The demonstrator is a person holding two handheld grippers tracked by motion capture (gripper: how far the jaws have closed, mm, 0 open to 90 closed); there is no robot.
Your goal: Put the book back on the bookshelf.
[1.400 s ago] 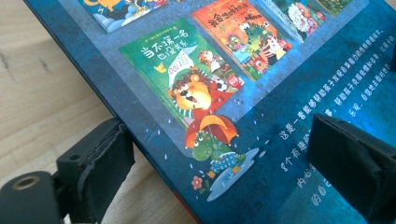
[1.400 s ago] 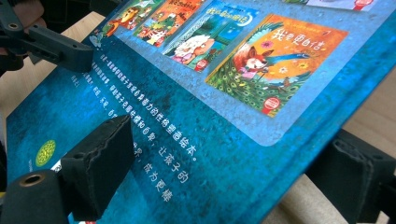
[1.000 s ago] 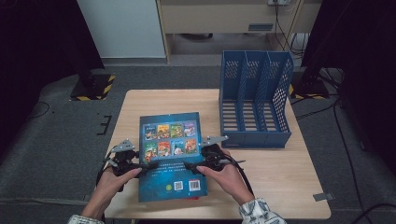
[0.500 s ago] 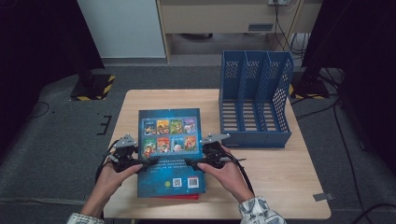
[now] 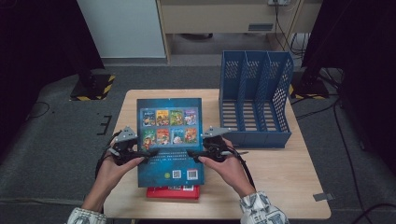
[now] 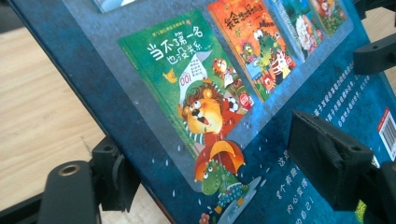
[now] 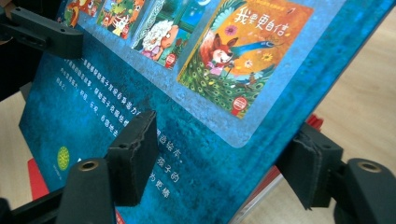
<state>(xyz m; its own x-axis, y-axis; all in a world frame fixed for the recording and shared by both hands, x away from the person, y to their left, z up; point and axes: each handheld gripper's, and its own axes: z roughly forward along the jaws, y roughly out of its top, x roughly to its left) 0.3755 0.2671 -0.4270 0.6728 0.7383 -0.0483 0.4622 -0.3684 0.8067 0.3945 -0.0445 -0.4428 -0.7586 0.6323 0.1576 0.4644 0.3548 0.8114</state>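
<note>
A dark blue picture book point(image 5: 170, 140), back cover up with small cover pictures, is held tilted above the table, its far edge raised. My left gripper point(image 5: 144, 152) is shut on its left edge and my right gripper point(image 5: 194, 152) on its right edge. In the left gripper view the book point(image 6: 224, 93) runs between the two black jaws of the left gripper point(image 6: 219, 170). In the right gripper view the book point(image 7: 196, 107) sits the same way in the right gripper point(image 7: 222, 161). A red book point(image 5: 173, 192) lies flat on the table beneath it.
A blue three-slot file rack point(image 5: 254, 100) stands at the back right of the wooden table point(image 5: 280, 177), openings up. A person's hands and patterned sleeves come in from the bottom edge. Grey floor surrounds the table.
Both grippers have lifted the blue book and tipped its far edge up. The red book under it has come into sight at the front edge.
</note>
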